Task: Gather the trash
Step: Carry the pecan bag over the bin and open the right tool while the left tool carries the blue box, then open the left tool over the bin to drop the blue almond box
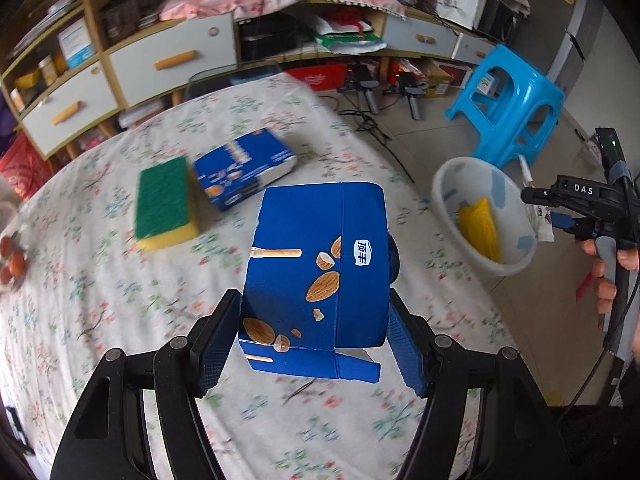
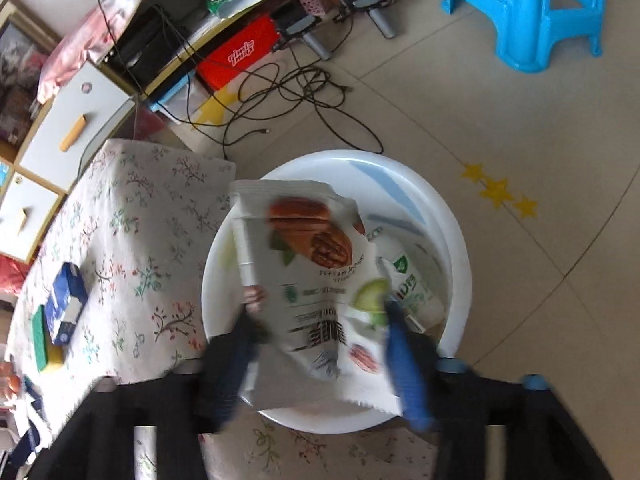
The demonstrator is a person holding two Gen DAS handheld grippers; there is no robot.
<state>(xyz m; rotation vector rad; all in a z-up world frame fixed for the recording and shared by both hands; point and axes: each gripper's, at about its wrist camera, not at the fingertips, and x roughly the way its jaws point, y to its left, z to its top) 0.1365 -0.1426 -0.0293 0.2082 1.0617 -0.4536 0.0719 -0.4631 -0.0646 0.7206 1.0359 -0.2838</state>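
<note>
My left gripper [image 1: 316, 332] is shut on a blue almond-snack box [image 1: 320, 264] and holds it above the floral tablecloth [image 1: 100, 300]. A second blue box [image 1: 244, 168] lies further back on the table; it also shows in the right wrist view [image 2: 66, 302]. A white bin [image 1: 484, 216] stands by the table's right edge with yellow trash [image 1: 480, 226] inside. My right gripper [image 2: 320, 356] hangs over the bin [image 2: 456, 256]. Its jaws stand wide apart on either side of a white nut-snack bag [image 2: 312, 280], which looks loose between them. A white and green wrapper [image 2: 412, 284] lies in the bin.
A green and yellow sponge [image 1: 164, 204] lies beside the second box. Red fruits [image 1: 12, 260] sit at the table's left edge. A blue plastic stool [image 1: 516, 108] stands on the floor behind the bin. Cables [image 2: 288, 96] lie on the floor. Drawers [image 1: 120, 72] line the back.
</note>
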